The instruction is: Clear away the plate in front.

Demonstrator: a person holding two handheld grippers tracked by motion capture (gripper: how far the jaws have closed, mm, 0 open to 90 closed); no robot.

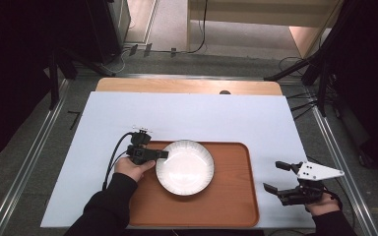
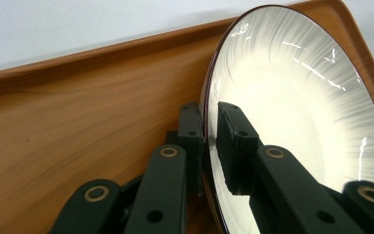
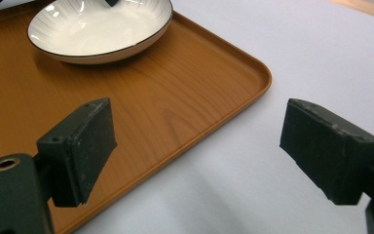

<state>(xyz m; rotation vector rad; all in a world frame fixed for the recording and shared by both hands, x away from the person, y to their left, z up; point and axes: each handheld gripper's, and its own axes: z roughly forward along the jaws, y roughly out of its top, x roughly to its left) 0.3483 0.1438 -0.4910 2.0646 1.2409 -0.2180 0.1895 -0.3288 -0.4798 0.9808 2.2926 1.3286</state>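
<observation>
White plate [image 1: 185, 167] on wooden tray [image 1: 229, 199], toward the tray's left edge and nearer its far edge. Left gripper [image 1: 161, 154] clamped on the plate's left rim, one jaw inside the bowl, one under the lip, as seen in the left gripper view [image 2: 208, 141]. Right gripper [image 1: 277, 177] off the tray's right edge, over the white table cover [image 1: 187, 110], jaws spread wide, holding nothing.

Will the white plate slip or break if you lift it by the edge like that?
Probably slippery: the plate looks glossy and glazed, and the left gripper pinches only its thin rim. It looks stiff, likely ceramic, so it could chip if dropped on the tray. Held at one edge, it may tilt.
</observation>
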